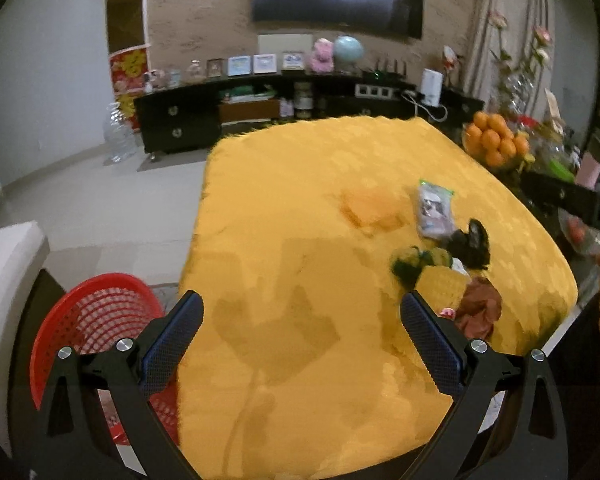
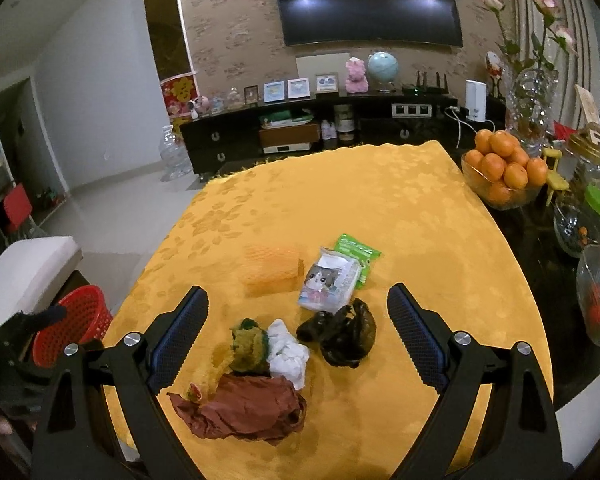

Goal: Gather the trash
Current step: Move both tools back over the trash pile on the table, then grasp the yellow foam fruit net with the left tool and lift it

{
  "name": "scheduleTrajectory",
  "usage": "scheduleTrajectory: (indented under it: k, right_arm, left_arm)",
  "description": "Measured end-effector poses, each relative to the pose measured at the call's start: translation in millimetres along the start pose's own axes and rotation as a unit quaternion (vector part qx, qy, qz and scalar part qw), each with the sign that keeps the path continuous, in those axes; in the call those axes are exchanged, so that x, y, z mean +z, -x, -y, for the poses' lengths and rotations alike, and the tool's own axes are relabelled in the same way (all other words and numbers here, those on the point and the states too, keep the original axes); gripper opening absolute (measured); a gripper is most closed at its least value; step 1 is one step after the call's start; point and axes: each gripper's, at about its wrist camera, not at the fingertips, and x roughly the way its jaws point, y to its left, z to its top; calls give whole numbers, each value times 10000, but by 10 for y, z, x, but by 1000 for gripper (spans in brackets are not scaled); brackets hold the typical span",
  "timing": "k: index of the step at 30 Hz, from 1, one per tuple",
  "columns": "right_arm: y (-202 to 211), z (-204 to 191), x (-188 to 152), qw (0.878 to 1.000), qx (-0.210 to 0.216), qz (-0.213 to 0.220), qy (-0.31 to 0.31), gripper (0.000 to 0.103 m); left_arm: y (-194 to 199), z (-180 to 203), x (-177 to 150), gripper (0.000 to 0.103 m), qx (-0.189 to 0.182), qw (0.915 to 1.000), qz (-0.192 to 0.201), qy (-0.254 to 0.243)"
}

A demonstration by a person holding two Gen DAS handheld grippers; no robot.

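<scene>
Trash sits clustered on the yellow tablecloth (image 2: 380,200): brown crumpled bag (image 2: 244,410) nearest, white tissue (image 2: 288,350), black bag (image 2: 342,336), cat-print packet (image 2: 330,284) beyond. All looks light, soft and crushable; pinch the brown bag's bunched middle. Right gripper (image 2: 298,332) hangs spread wide above the pile, holding nothing. Left gripper (image 1: 300,342), equally wide, empty, red basket (image 1: 100,320) beside it.
</scene>
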Motion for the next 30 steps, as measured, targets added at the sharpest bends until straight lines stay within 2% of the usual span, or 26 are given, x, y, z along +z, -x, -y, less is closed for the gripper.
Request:
scheduleTrajectory:
  k: [11, 15, 18, 19, 21, 23, 25, 26, 30]
  right_arm:
    - [-2, 129, -23, 9999, -15, -57, -133, 88]
    - [-14, 153, -35, 9998, -21, -97, -145, 88]
    - [-22, 167, -40, 9998, -27, -117, -157, 88]
    - [-26, 177, -46, 9998, -29, -127, -166, 88]
    - [-39, 194, -47, 9997, -33, -152, -189, 88]
    - [-50, 207, -49, 9996, -27, -176, -209, 88]
    - [-64, 209, -57, 9996, -16, -196, -217, 88]
    - [-67, 206, -59, 9996, -9, -203, -215, 88]
    - [-85, 183, -56, 9996, 17, -221, -198, 88]
  left_arm:
    - [-207, 466, 90, 95, -685, 9965, -146, -465]
    - [-371, 669, 58, 93, -900, 9928, -343, -711]
    - [-549, 754, -2, 73, -1055, 9891, -647, -800]
    - [-608, 762, -23, 64, -1058, 9883, -750, -802]
    - [-674, 728, -40, 55, -1073, 9881, -849, -703]
    - [-702, 684, -44, 38, -1064, 9881, -919, -624]
    - [-723, 641, -59, 29, -1117, 9874, -972, -560]
    - [-728, 638, -69, 26, -1105, 9874, -981, -560]
    - [-726, 543, -85, 26, -1025, 9888, -996, -421]
